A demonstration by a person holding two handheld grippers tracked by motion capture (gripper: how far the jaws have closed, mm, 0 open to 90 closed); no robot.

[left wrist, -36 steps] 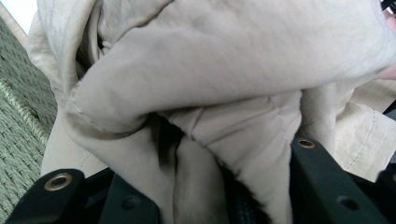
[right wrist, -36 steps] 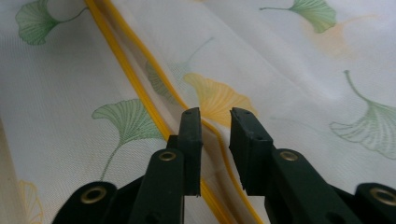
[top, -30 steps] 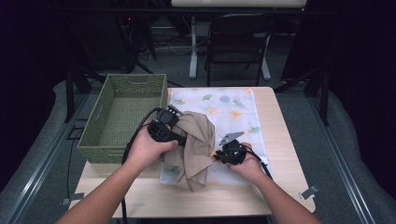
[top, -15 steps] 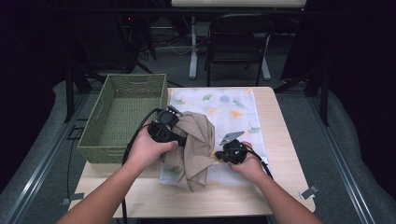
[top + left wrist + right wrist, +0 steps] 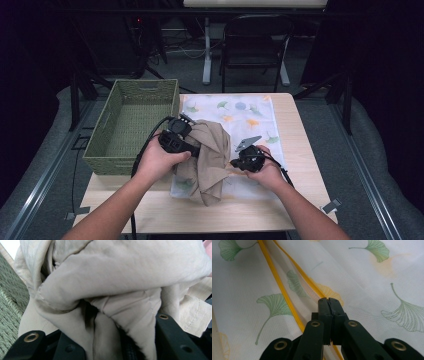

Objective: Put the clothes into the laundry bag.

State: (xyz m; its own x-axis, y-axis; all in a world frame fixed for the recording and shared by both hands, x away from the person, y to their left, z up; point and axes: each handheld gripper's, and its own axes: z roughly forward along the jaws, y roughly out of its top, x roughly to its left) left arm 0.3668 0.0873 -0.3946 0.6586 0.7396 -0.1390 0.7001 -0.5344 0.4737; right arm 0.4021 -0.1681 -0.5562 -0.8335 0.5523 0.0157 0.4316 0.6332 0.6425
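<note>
A beige cloth [image 5: 210, 160] lies bunched on a white cloth printed with leaves [image 5: 245, 112] that covers the middle of the wooden table [image 5: 300, 150]. My left gripper [image 5: 196, 147] is shut on the beige cloth's upper left part; in the left gripper view the folds [image 5: 112, 277] bulge between the two jaws [image 5: 100, 342]. My right gripper [image 5: 236, 163] is at the beige cloth's right edge, low over the printed cloth [image 5: 367, 277]. Its jaws [image 5: 328, 301] are pressed together beside a yellow hem [image 5: 284, 295]. I cannot tell whether any fabric is caught between them.
A green woven basket [image 5: 115, 125] stands on the table's left side, close to my left hand, and its weave [image 5: 10, 302] is visible in the left gripper view. Bare wood runs along the near edge and the right side. Behind the table stands a black chair [image 5: 250, 40].
The right gripper has shifted slightly along the beige cloth's right edge. The left gripper and the beige cloth have stayed where they were.
</note>
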